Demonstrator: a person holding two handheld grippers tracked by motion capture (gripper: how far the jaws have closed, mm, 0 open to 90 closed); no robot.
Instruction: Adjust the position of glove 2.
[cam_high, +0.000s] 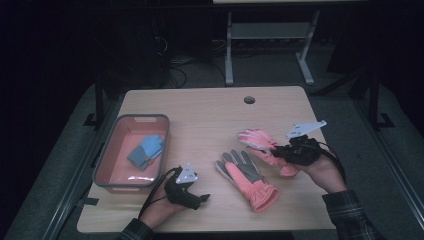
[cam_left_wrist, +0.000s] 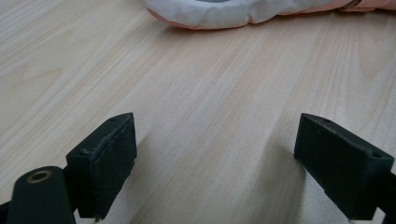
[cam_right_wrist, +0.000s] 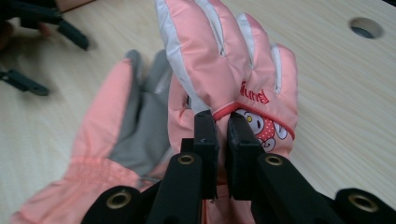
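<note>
Left gripper (cam_high: 202, 198), nearest, rests on the table (cam_high: 210, 112) at 7 o'clock, jaws spread wide with bare wood between them. Grey-palmed glove (cam_high: 247, 177) lies flat at centre, cuff toward 5 o'clock. Right gripper (cam_right_wrist: 223, 122), at 3 o'clock, has its jaws pressed together, pinching the pink glove (cam_right_wrist: 224, 60) near its cuff seam. Bin (cam_high: 102, 167) at 9 o'clock holds blue cloth (cam_high: 146, 151).

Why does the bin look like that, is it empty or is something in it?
Not empty. The grey bin on the table's left holds a folded blue cloth item on its pink floor; exactly what it is, I cannot tell.
</note>
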